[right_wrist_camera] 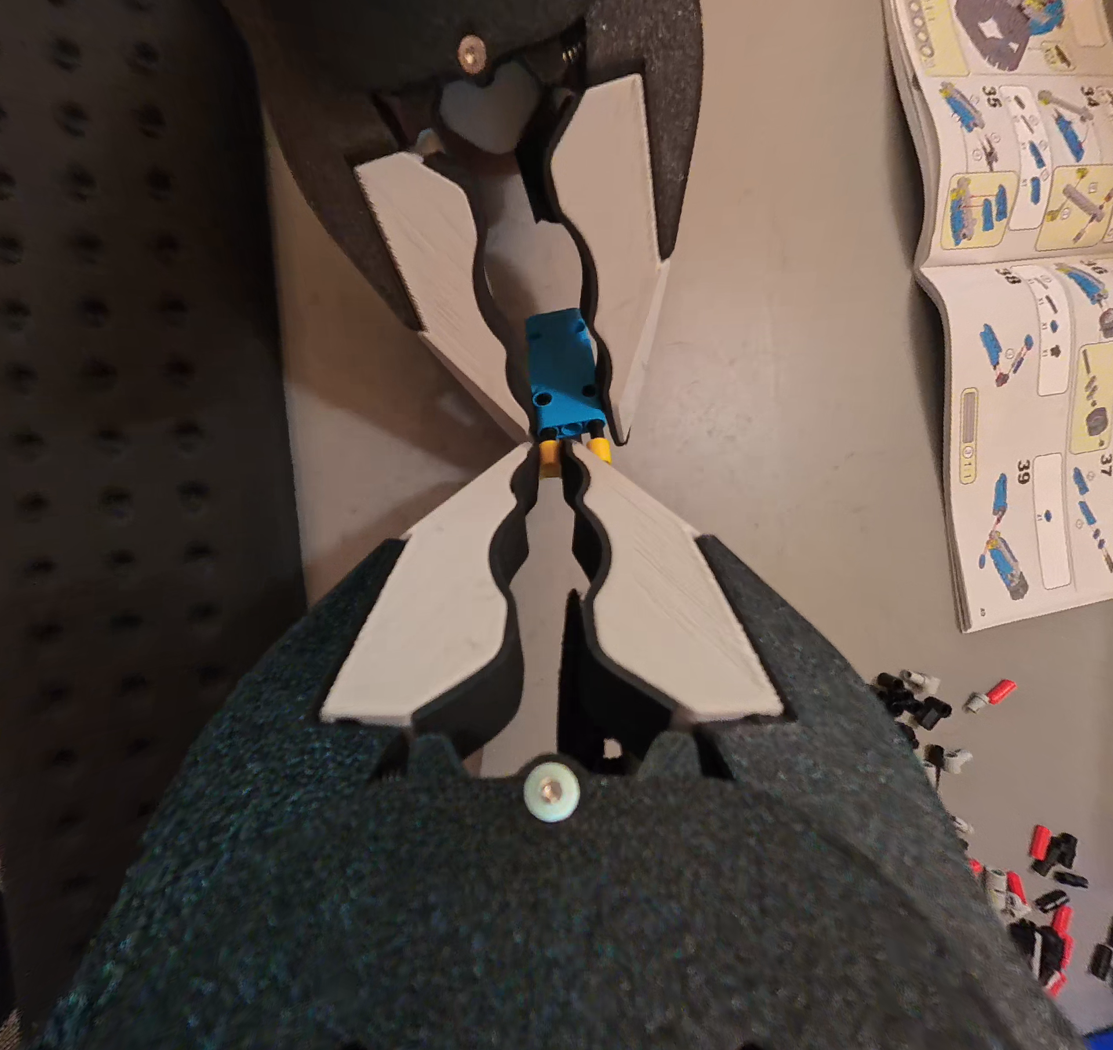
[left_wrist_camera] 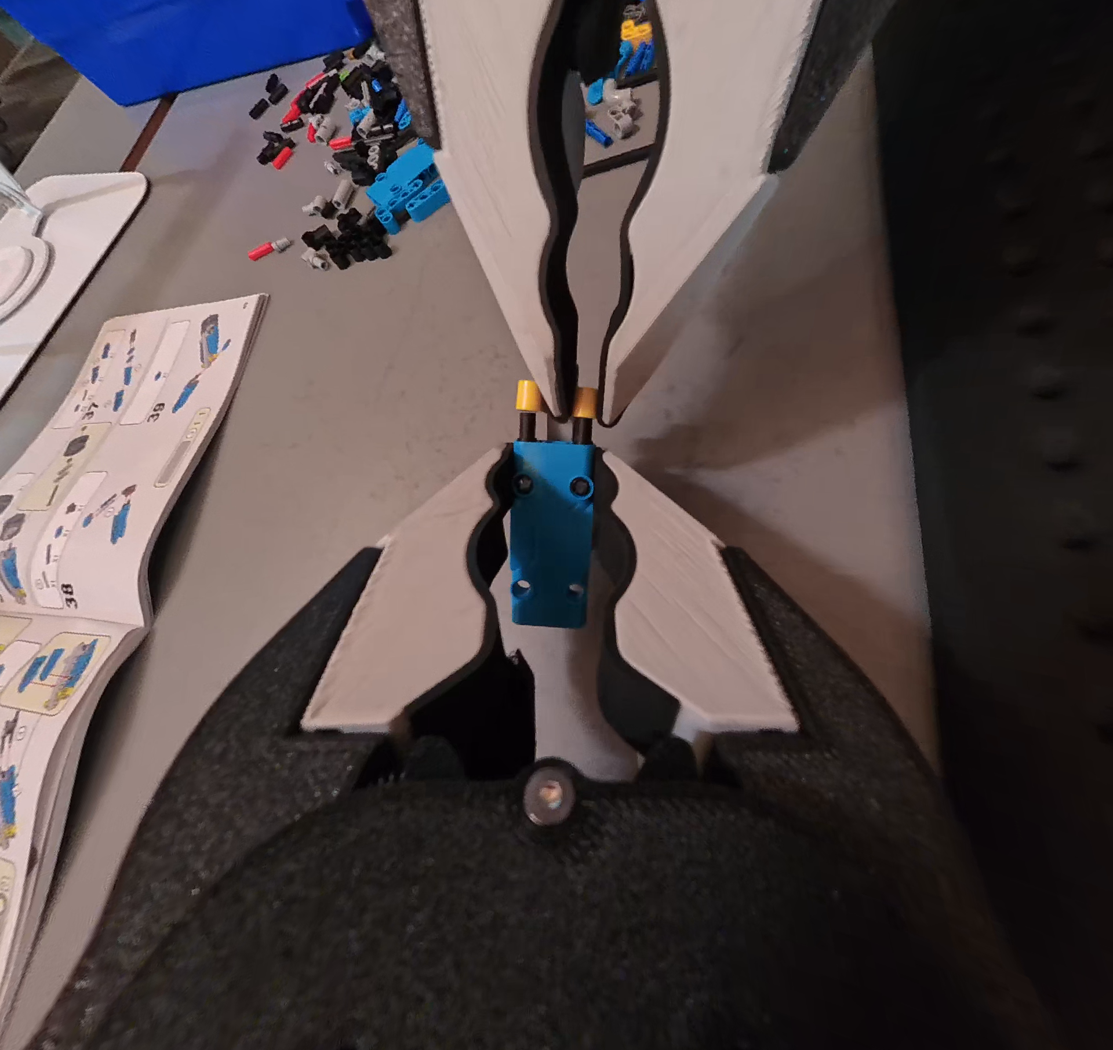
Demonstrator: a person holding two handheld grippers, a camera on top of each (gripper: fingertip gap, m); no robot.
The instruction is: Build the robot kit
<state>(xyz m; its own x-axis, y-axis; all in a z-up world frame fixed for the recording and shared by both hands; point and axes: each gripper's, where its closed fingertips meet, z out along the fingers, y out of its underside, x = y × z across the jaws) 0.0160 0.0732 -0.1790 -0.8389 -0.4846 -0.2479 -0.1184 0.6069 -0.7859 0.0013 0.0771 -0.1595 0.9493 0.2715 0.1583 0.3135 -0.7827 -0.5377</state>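
Between the left fingers: a blue block [left_wrist_camera: 551, 539] was clamped, the left gripper [left_wrist_camera: 553, 455] closed on its two sides near the tips.
Block position: held above the grey table [left_wrist_camera: 373, 395], lengthwise along the fingers, with two black pins projecting from its far end.
Pin caps: two yellow bushes [left_wrist_camera: 584, 402] sat on the pin ends, side by side.
Right gripper [right_wrist_camera: 557, 461]: nearly closed, tips meeting the left gripper's tips head-on; one yellow bush [right_wrist_camera: 549, 458] lay between its fingers, the other [right_wrist_camera: 600, 450] just outside them. Whether the pads actually pressed the bush could not be told.
Opposed gripper, right wrist view: the left gripper [right_wrist_camera: 575, 428] gripped the block [right_wrist_camera: 559, 374].
Opposed gripper, left wrist view: the right gripper [left_wrist_camera: 581, 413] reached in from the far side.
Beside the grippers: an open booklet [left_wrist_camera: 120, 455] lay flat on the table.
Farther off: a pile of loose parts [left_wrist_camera: 343, 148], black, red, grey and blue, was spread on the table.
Far corner: a blue bin [left_wrist_camera: 180, 9] stood behind the pile; a white tray [left_wrist_camera: 78, 220] lay near the booklet.
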